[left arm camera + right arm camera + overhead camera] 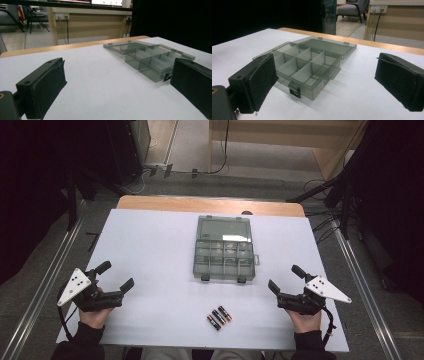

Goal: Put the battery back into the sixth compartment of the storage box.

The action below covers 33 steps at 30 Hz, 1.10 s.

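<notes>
A clear grey compartment box (223, 251) lies open in the middle of the white table (150, 245), its lid folded flat toward the far side; its compartments look empty. Three small batteries (219, 317) lie side by side near the front edge, in front of the box. My left gripper (116, 276) rests at the front left, open, with nothing between its jaws. At the front right my right gripper (286, 279) is open and empty too. The box (150, 61) shows ahead and right of the left gripper (120, 85), and the box (304, 67) sits just beyond the right gripper (327, 82).
A wooden strip (210, 205) borders the table's far edge. Beyond it are a wooden desk (280, 140) and floor cables (200, 170). Metal rails (45, 280) run along both sides of the table. Dark stands (340, 195) sit at the far right.
</notes>
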{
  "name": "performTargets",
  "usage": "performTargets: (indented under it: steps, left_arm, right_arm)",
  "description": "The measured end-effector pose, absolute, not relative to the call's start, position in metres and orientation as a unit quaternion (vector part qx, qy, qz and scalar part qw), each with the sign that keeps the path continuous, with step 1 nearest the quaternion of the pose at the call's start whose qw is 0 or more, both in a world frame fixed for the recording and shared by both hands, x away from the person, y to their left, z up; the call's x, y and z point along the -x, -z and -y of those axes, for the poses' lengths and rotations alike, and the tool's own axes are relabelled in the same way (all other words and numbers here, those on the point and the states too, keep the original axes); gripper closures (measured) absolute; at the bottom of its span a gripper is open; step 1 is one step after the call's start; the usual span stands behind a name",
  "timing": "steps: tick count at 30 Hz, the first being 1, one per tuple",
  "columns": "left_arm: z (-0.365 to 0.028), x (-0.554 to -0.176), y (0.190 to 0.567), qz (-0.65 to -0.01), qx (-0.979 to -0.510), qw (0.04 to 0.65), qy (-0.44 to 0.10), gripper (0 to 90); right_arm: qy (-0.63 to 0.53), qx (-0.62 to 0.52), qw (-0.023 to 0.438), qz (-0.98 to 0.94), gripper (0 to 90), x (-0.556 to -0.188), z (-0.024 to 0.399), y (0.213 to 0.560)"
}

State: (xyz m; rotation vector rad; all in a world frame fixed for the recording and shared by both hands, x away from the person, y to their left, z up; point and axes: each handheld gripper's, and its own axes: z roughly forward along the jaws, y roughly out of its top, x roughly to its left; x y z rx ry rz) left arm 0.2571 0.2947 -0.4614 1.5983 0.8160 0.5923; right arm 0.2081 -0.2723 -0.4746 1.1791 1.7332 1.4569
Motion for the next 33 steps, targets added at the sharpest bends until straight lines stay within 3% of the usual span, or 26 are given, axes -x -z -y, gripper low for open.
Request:
performTargets:
  steps: [33]
  left_arm:
    - [-0.2996, -0.2543, 0.4598, -0.363, -0.666, 0.599, -0.255, 0.0]
  right_arm:
    - [-0.540, -0.445, 0.266, -0.663, 4.3, -0.2102, 0.2651, 0.4784]
